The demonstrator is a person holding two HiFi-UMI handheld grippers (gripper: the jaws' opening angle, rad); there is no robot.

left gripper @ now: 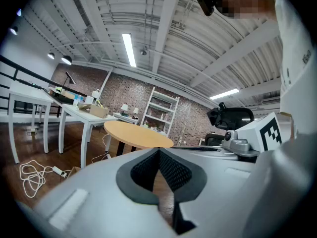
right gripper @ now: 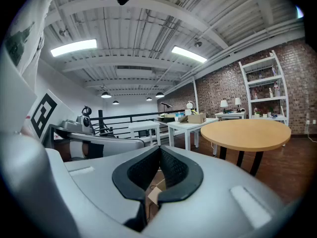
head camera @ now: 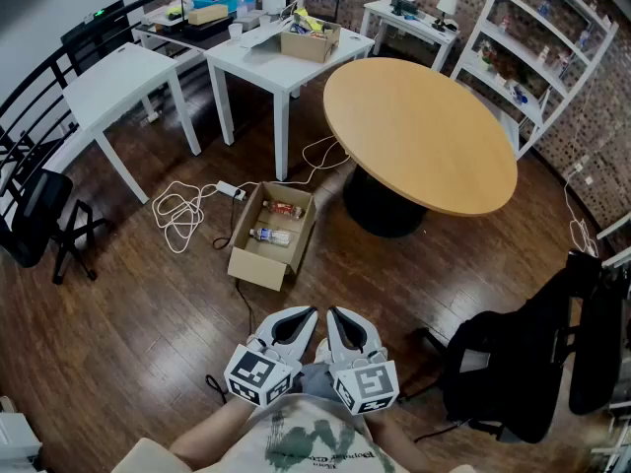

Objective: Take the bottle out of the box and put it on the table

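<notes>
An open cardboard box [head camera: 258,264] lies on the wood floor ahead of me, left of the round wooden table [head camera: 419,131]. Inside it a clear bottle [head camera: 270,236] lies on its side, and a reddish bottle [head camera: 284,208] lies behind it. My left gripper [head camera: 302,315] and right gripper [head camera: 338,315] are side by side close to my body, short of the box, both shut with nothing between the jaws. The left gripper view shows the left gripper [left gripper: 158,150] with pads touching, the table [left gripper: 136,134] beyond. The right gripper view shows the right gripper [right gripper: 159,148] shut, a box corner [right gripper: 157,183] below.
A white cable with a power strip [head camera: 187,205] sprawls on the floor left of the box. White tables [head camera: 118,82] stand at the back left, one bearing another carton [head camera: 309,42]. A black chair [head camera: 39,215] is at the left, a draped black chair [head camera: 513,363] at the right, a shelf [head camera: 552,37] behind.
</notes>
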